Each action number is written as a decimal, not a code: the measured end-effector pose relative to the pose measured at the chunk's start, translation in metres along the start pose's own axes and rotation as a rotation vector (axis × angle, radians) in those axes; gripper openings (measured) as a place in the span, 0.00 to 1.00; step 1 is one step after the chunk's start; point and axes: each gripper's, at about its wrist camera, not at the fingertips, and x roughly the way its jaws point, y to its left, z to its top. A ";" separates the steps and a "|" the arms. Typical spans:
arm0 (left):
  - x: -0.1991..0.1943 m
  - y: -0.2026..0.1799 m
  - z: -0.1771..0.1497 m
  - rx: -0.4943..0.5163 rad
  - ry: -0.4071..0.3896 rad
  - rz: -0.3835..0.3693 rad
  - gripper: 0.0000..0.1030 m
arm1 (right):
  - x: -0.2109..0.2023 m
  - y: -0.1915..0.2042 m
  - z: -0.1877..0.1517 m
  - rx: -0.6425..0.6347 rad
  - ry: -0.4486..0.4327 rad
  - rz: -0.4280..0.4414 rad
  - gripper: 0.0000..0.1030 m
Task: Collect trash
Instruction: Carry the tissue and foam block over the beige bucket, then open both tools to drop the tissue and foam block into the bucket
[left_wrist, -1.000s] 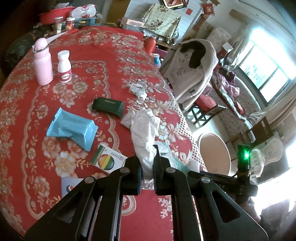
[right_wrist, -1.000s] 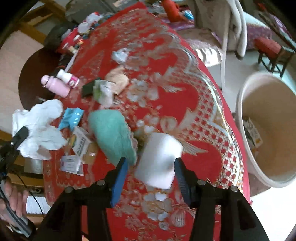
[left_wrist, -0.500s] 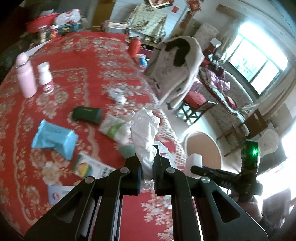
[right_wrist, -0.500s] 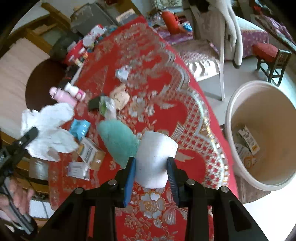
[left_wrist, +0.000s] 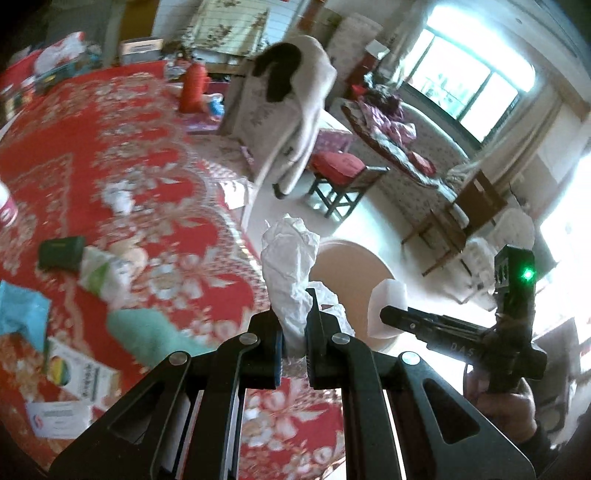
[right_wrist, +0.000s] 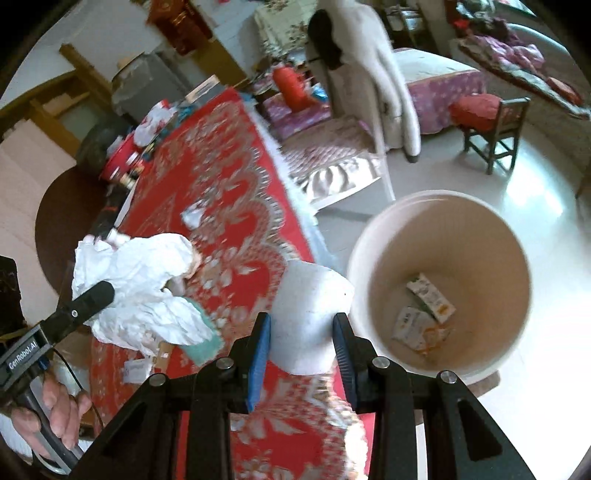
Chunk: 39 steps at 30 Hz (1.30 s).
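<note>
My left gripper is shut on a crumpled white paper and holds it up above the table's edge; the paper also shows in the right wrist view. My right gripper is shut on a white paper cup, lifted off the red tablecloth beside the beige trash bin. The cup also shows in the left wrist view, with the bin behind it. The bin holds a few packets.
On the tablecloth lie a teal cloth, a green-white wrapper, a dark box, a blue pack, a colourful box and a small paper wad. A chair with a coat stands beyond the table.
Both grippers have risen and swung right toward the bin. The right gripper has lifted the paper cup off the table to the bin's rim. The left still holds the paper.
</note>
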 end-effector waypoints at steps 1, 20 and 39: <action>0.006 -0.006 0.001 0.008 0.005 -0.004 0.06 | -0.003 -0.005 0.000 0.006 -0.004 -0.010 0.32; 0.096 -0.063 -0.005 0.027 0.086 -0.015 0.06 | -0.013 -0.087 0.009 0.069 0.015 -0.098 0.32; 0.124 -0.073 -0.011 -0.015 0.083 -0.071 0.56 | -0.009 -0.116 0.011 0.088 0.017 -0.166 0.48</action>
